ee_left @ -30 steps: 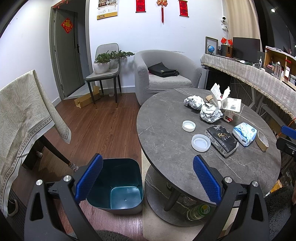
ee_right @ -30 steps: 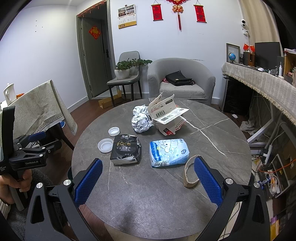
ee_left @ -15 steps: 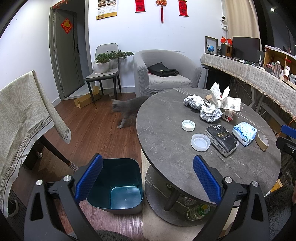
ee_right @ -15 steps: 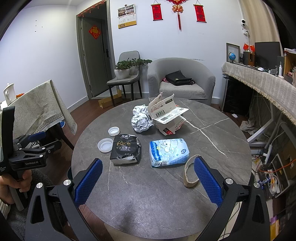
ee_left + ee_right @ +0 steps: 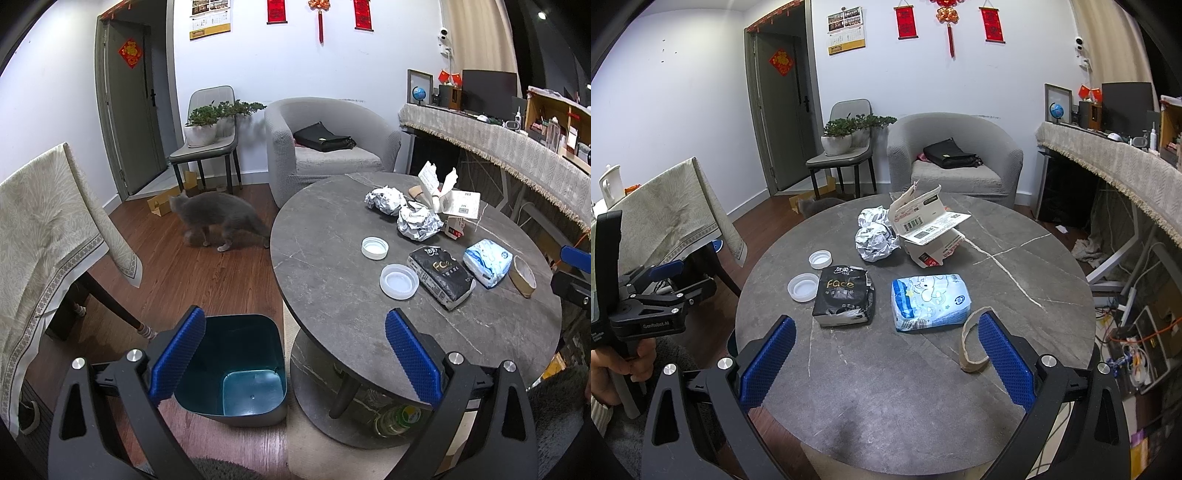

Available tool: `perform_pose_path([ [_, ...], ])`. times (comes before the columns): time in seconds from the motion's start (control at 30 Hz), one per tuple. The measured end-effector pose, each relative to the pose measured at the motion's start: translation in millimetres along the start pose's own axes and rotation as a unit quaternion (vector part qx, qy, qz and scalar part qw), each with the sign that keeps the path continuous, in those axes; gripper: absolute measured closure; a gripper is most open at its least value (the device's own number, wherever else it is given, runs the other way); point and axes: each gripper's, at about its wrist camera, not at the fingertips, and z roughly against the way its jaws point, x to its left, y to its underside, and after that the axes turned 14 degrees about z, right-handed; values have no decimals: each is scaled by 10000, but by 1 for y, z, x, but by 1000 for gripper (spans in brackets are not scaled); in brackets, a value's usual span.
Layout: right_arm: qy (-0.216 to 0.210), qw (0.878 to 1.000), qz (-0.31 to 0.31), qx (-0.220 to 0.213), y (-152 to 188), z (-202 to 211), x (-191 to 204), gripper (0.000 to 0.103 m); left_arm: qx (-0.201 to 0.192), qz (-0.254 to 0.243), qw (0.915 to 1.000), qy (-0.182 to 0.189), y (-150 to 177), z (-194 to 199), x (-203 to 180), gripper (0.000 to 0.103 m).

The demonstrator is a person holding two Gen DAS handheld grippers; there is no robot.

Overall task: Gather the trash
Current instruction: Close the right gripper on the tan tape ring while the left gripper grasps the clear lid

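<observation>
On the round grey table (image 5: 886, 398) lie a black tissue pack (image 5: 844, 300), a blue-white tissue pack (image 5: 930, 301), two foil balls (image 5: 874, 242), a torn cardboard box (image 5: 929, 234), two white lids (image 5: 803, 287) and a brown tape ring (image 5: 971, 345). My right gripper (image 5: 884, 363) hovers open over the table's near edge, empty. My left gripper (image 5: 293, 360) is open and empty above the teal bin (image 5: 236, 369) on the floor beside the table (image 5: 332, 295). The trash also shows in the left wrist view: black pack (image 5: 441, 277), foil balls (image 5: 417, 223).
A grey cat (image 5: 218, 218) walks on the wooden floor left of the table. A cloth-covered table (image 5: 40, 229) stands at left, an armchair (image 5: 325, 147) and chair with plants (image 5: 207, 136) behind. A long draped counter (image 5: 1115, 173) runs along the right.
A grey cat has come out from behind the table and walked left across the floor toward the door. Both grippers and the trash have stayed put.
</observation>
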Motion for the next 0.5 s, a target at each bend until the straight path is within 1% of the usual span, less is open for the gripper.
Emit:
perform_pose_path([
  [0.17, -94, 9999, -9, -47, 1, 6, -2, 3, 109, 40, 9997, 226, -1, 3, 2, 3],
  [0.3, 39, 10000, 1, -76, -4, 13, -3, 3, 72, 45, 9992, 394, -1, 9, 6, 4],
  [0.43, 223, 9995, 208, 62, -5, 11, 1, 3, 87, -64, 9982, 585, -3, 11, 3, 5],
  [0.5, 229, 9993, 245, 167, -2, 6, 0, 3, 83, -110, 9974, 705, -4, 10, 0, 8],
])
